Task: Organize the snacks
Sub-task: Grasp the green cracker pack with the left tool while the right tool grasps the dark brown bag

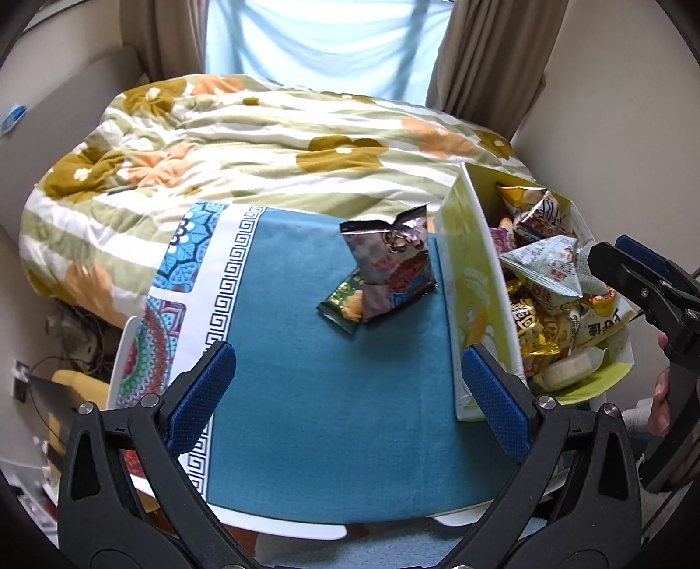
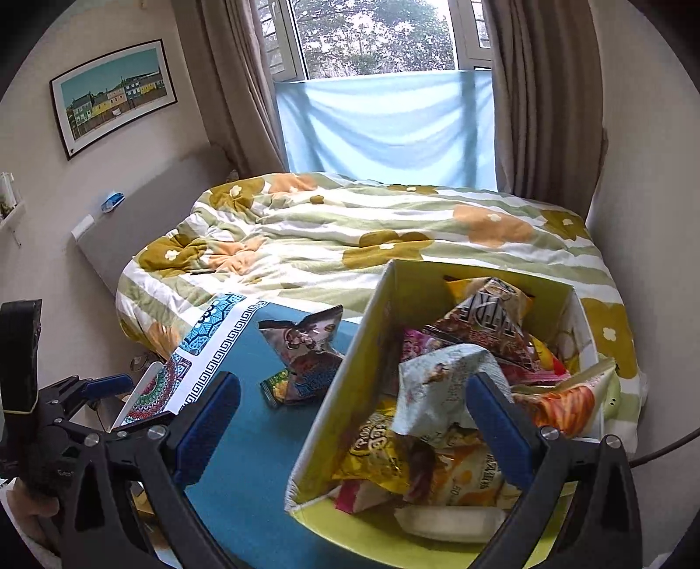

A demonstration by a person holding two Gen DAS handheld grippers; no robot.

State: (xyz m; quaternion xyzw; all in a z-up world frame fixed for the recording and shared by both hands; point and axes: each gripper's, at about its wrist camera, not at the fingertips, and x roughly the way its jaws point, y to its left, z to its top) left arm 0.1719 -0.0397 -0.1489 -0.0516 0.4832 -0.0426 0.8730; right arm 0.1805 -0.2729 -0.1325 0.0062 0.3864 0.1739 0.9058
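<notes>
A purple snack bag (image 1: 391,267) lies on the teal cloth (image 1: 315,394), on top of a small green packet (image 1: 343,304); both also show in the right wrist view, the bag (image 2: 306,345) and the packet (image 2: 275,387). A yellow-green cardboard box (image 1: 470,280) (image 2: 350,376) to their right holds several snack packets, with a pale triangular pack (image 1: 547,267) (image 2: 437,394) on top. My left gripper (image 1: 348,389) is open and empty, above the cloth near the box's left wall. My right gripper (image 2: 352,433) is open and empty, over the box's near-left corner.
The cloth covers a small white table (image 1: 280,527) in front of a bed with a flowered duvet (image 1: 245,144). Curtains (image 2: 232,87) and a window (image 2: 372,39) are behind. Cables and clutter lie on the floor at left (image 1: 74,341).
</notes>
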